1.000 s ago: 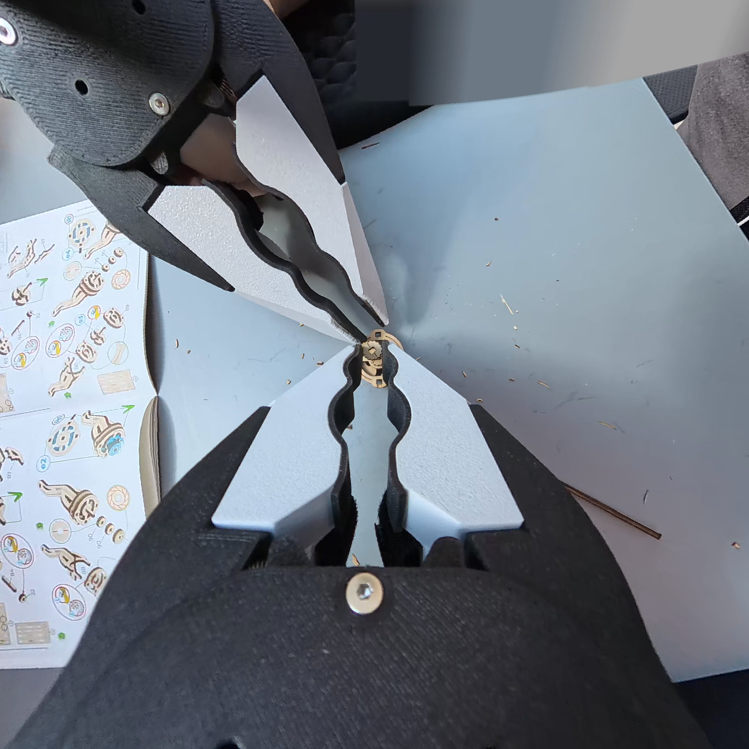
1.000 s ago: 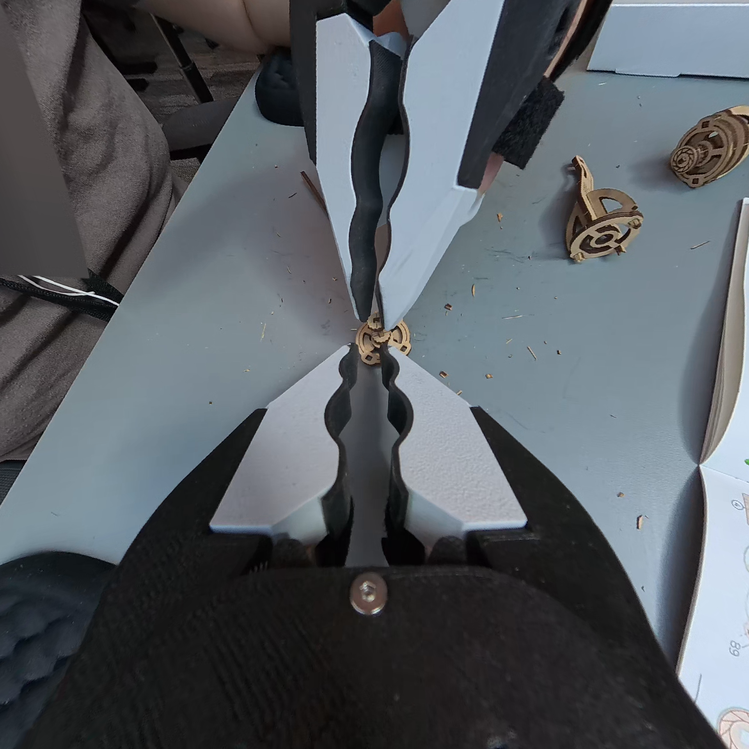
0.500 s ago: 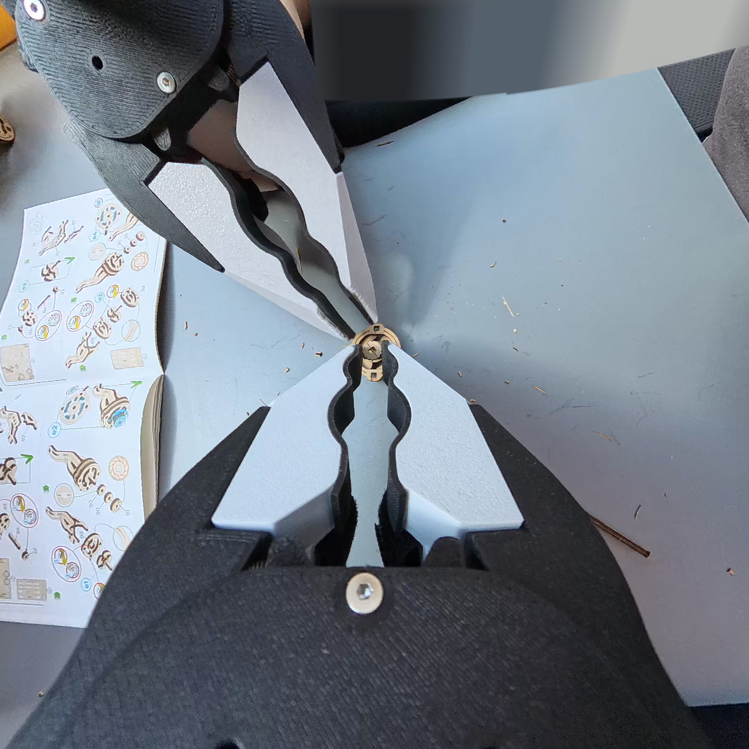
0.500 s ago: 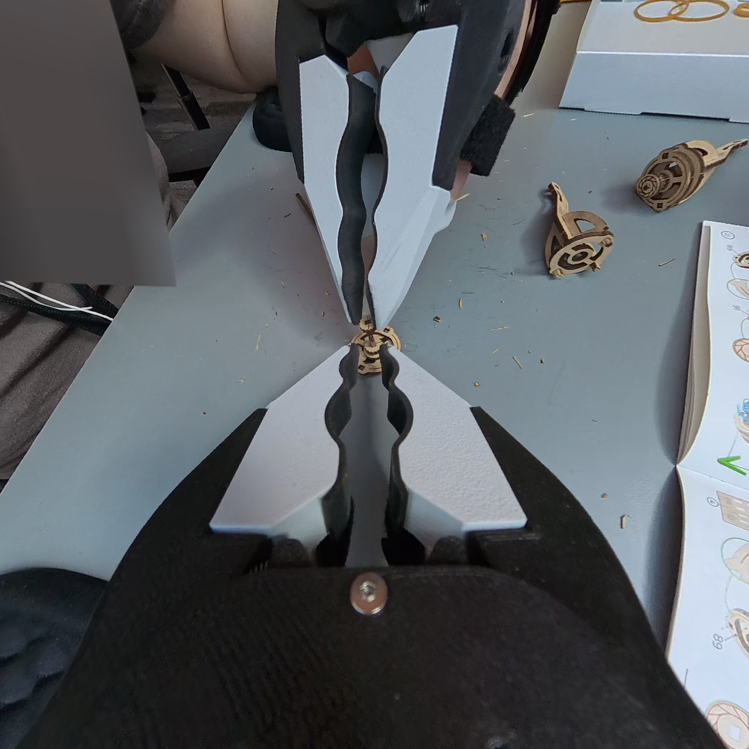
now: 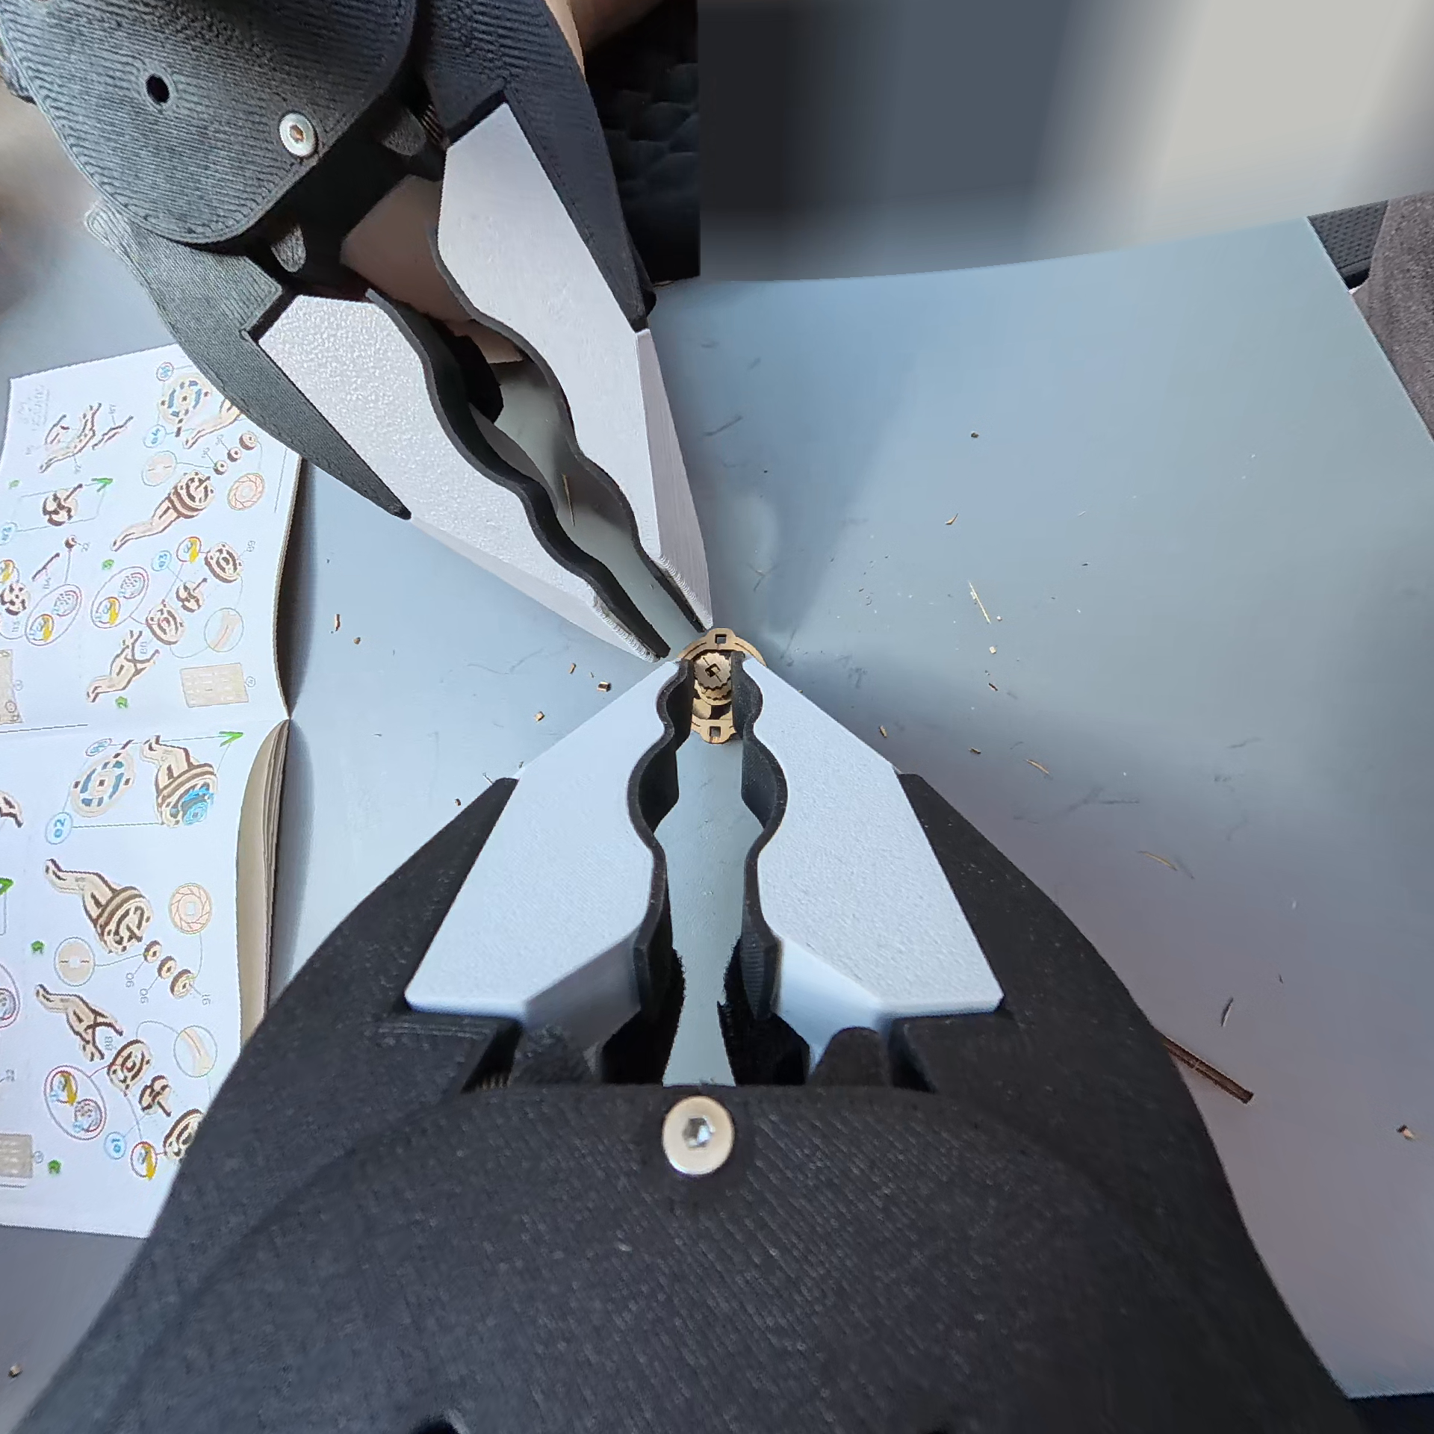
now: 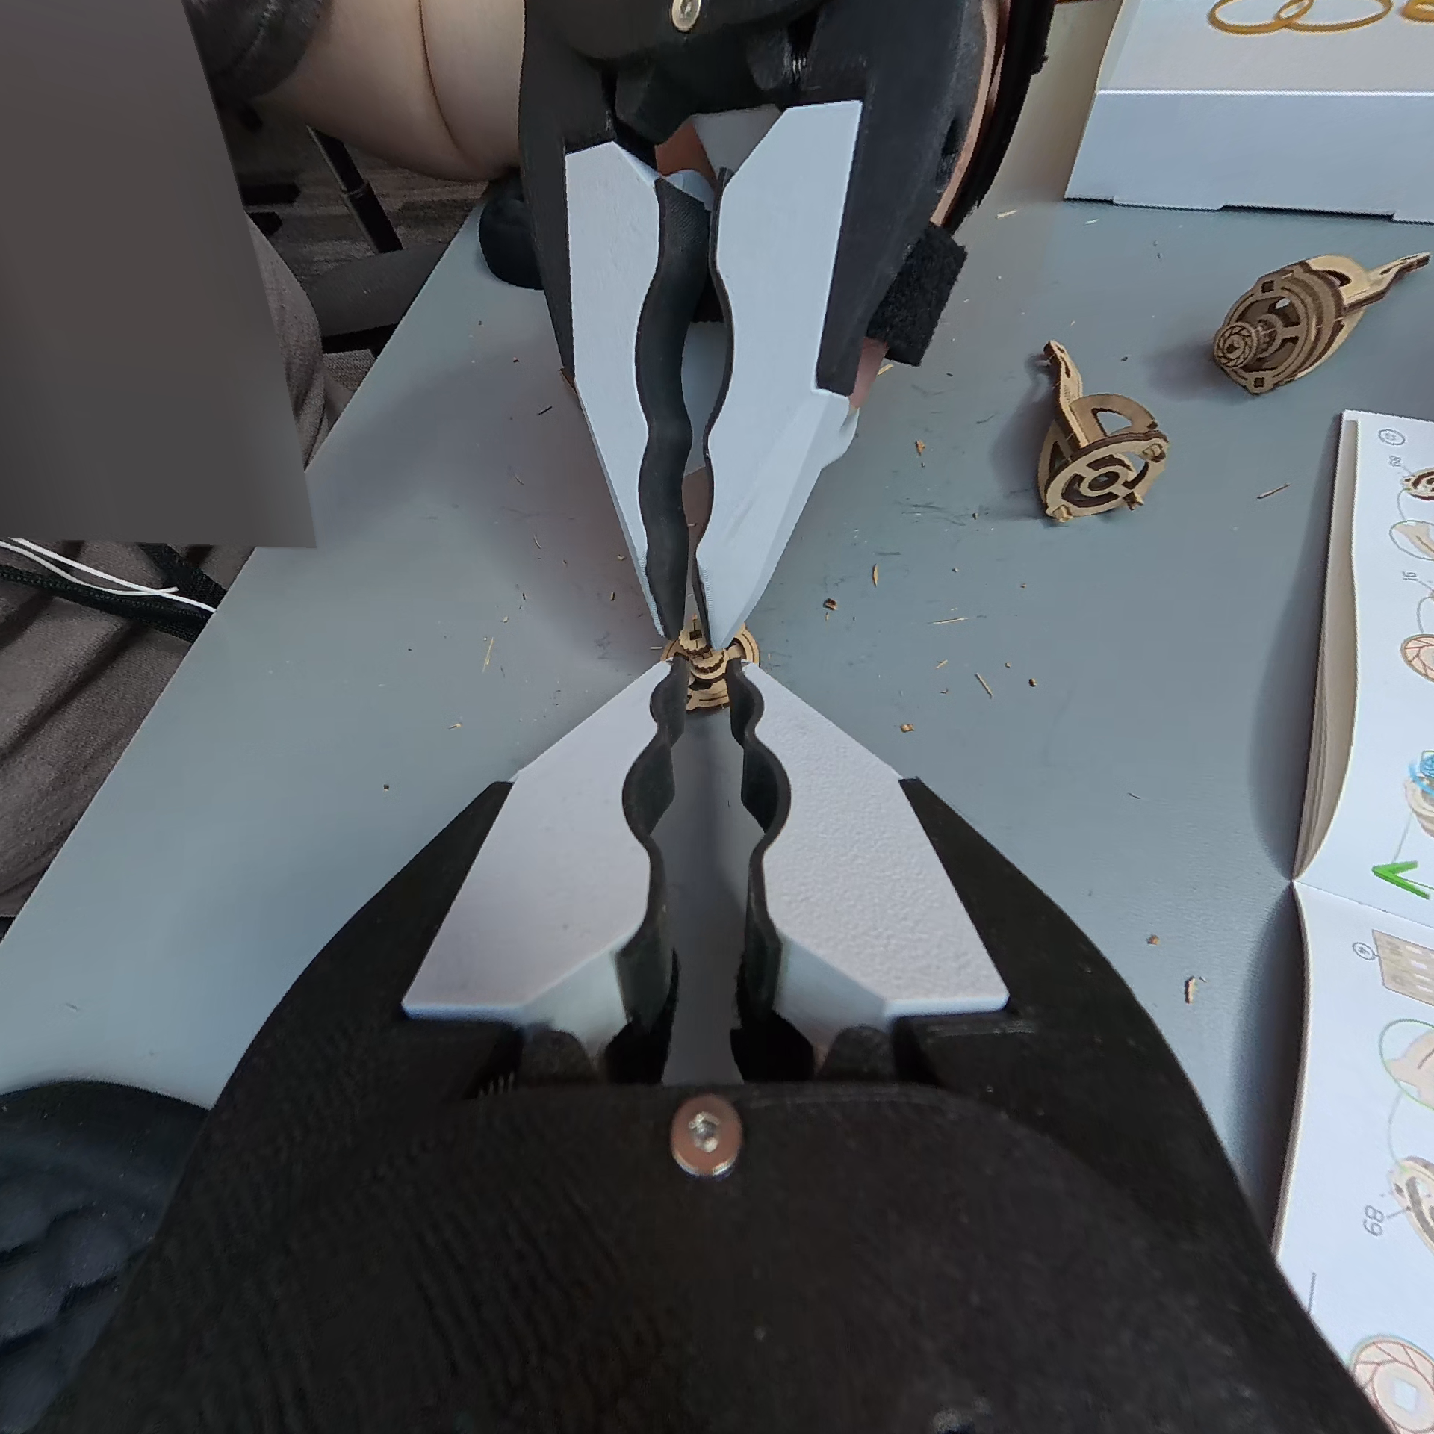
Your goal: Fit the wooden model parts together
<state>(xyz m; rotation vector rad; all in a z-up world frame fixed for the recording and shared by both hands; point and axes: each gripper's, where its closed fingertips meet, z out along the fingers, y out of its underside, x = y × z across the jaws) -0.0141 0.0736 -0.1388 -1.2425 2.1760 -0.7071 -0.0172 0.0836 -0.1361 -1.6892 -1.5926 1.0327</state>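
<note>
Left wrist view: your left gripper (image 5: 710, 683) is clenched on the small wooden gear assembly (image 5: 715, 687), pinching it at the very tips of its fingers, above the grey table (image 5: 1047, 621). Your right gripper (image 5: 683, 640) comes in from the upper left; its tips meet the same assembly from the far side, with only a thin gap between its fingers. A round wooden disc with notches shows at the back of the assembly, a toothed hub in front of it. The open instruction booklet (image 5: 147, 737) lies flat at the left edge of the table. Wood splinters are scattered over the table, and a thin wooden stick (image 5: 1207, 1071) lies to the right.

Right wrist view: your right gripper (image 6: 702, 683) is clamped on the wooden gear assembly (image 6: 708, 675) at its fingertips. Your left gripper (image 6: 693, 632) points down from the top, tips closed on the upper edge of the same assembly, so both tools grasp it tip to tip. On the table (image 6: 388, 737) to the right stand two built wooden sub-assemblies: a nearer one with a ringed base (image 6: 1090, 450) and a farther drum-shaped one (image 6: 1296, 322), well apart from the grippers. A white box (image 6: 1257, 132) sits at the top right; the booklet (image 6: 1389, 776) runs along the right edge.
</note>
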